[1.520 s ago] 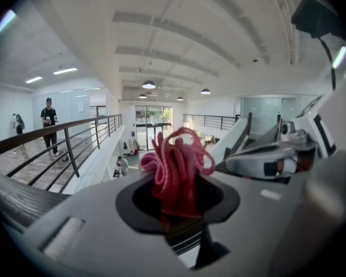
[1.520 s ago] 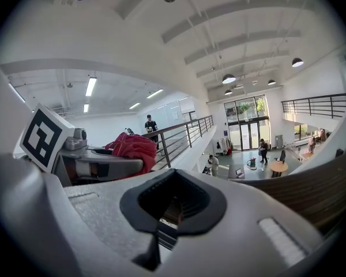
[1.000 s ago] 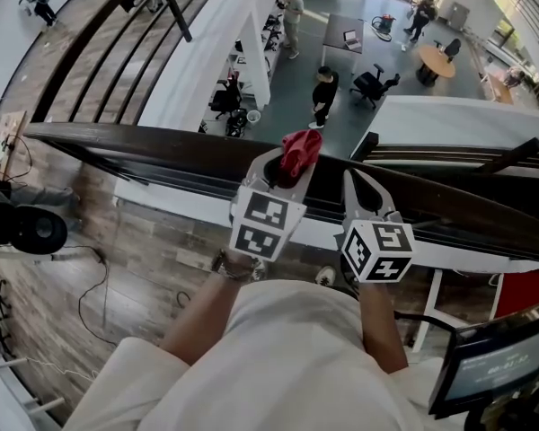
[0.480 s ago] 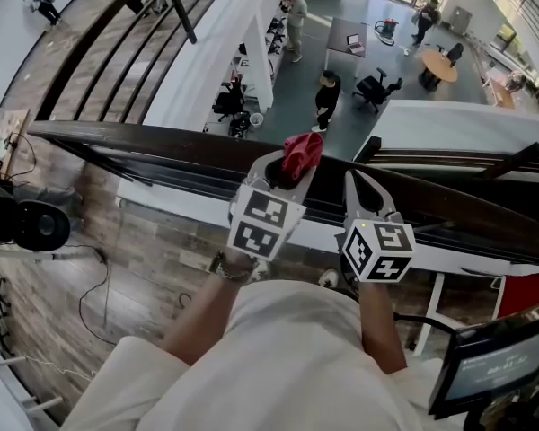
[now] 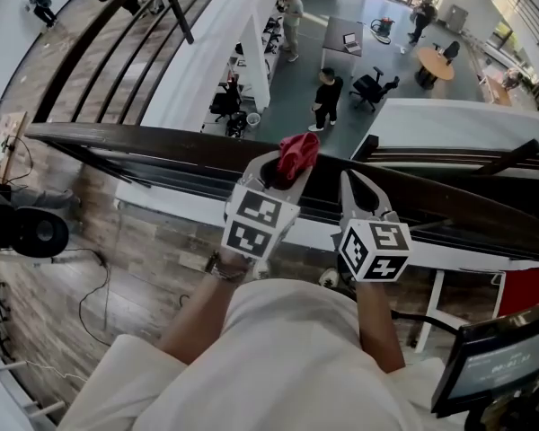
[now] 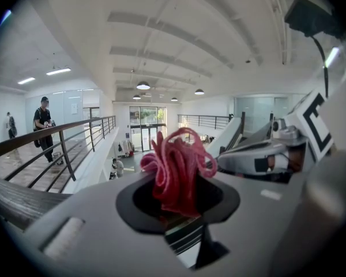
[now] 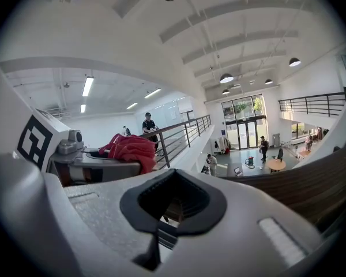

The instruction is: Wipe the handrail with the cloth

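Pinching the bunched red cloth point(image 5: 298, 151) tight in my left claw point(image 5: 290, 169) over the dark handrail point(image 5: 144, 148) at mid-frame, I should press it flat and sweep steadily along the rail's top, my right claw point(image 5: 350, 182) closed, empty, just beside.

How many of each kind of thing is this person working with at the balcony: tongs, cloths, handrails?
Tongs: 2 (left tongs shut on the cloth, right tongs shut with nothing in them)
Red cloth: 1
Handrail: 1
Total: 4
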`<state>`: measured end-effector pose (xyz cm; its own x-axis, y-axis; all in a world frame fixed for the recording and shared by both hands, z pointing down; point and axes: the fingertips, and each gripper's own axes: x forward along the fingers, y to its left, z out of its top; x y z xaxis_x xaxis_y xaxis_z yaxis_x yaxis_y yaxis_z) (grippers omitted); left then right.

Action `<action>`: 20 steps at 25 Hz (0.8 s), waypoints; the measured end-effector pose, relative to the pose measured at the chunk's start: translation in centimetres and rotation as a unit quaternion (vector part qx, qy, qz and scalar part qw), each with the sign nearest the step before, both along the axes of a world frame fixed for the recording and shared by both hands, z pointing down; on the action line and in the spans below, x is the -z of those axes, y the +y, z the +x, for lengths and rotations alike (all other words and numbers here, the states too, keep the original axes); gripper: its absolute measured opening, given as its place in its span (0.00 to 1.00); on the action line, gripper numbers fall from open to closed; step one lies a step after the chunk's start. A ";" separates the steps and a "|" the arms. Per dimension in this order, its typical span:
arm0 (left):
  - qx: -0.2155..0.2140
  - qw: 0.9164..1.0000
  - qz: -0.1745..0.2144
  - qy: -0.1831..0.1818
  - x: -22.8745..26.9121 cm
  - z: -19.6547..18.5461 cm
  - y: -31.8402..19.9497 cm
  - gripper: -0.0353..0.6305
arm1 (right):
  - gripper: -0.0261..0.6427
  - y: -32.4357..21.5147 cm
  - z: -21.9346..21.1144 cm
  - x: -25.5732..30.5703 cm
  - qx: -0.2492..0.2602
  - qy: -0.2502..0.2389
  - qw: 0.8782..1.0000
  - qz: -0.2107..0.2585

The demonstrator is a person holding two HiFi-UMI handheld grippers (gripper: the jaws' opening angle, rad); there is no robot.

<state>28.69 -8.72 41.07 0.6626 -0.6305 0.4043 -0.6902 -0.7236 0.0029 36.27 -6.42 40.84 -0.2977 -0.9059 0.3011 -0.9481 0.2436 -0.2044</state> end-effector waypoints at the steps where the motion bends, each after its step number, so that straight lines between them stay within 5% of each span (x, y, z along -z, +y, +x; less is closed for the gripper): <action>1: 0.001 1.000 0.000 0.001 0.0 -0.2 -0.1 0.25 | 0.04 -0.1 0.2 0.0 -0.003 0.000 1.000 0.000; 20: 0.053 0.999 0.012 0.009 -0.1 -5.1 -0.8 0.25 | 0.04 0.1 0.9 -0.7 -0.012 -0.001 1.000 -0.008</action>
<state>23.61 -9.55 41.15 0.5989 -0.7061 0.3777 -0.7624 -0.6471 -0.0008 37.18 -6.27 41.50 -0.2770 -0.9077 0.3152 -0.9531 0.2179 -0.2101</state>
